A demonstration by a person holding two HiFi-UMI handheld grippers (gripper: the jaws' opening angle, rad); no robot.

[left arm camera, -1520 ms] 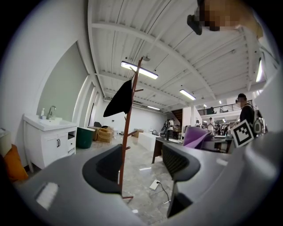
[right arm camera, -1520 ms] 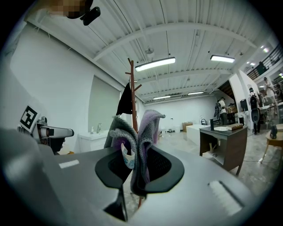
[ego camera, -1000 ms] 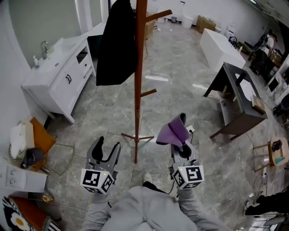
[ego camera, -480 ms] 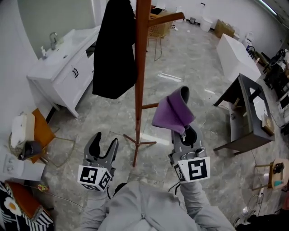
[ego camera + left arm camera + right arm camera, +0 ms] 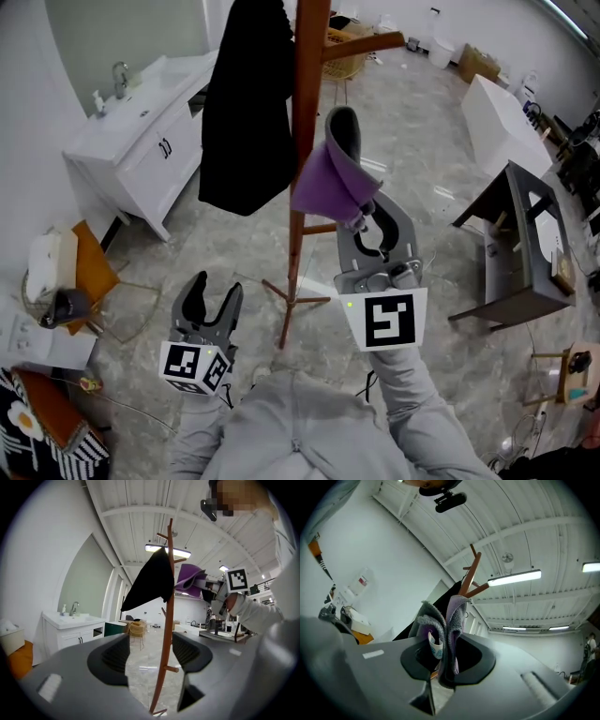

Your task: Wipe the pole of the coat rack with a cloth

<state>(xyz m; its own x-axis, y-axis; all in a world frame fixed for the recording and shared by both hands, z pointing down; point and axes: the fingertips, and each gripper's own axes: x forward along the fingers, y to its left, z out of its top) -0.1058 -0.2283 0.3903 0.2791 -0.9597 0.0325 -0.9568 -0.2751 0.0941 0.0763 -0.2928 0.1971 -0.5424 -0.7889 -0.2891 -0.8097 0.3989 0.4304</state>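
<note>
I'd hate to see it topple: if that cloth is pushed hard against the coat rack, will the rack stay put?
It would probably wobble: the coat rack is a tall thin pole on short spread feet. The black coat hangs on one side, so it may pull that way. The purple cloth in the right gripper looks soft, so contact should be gentle.
</note>
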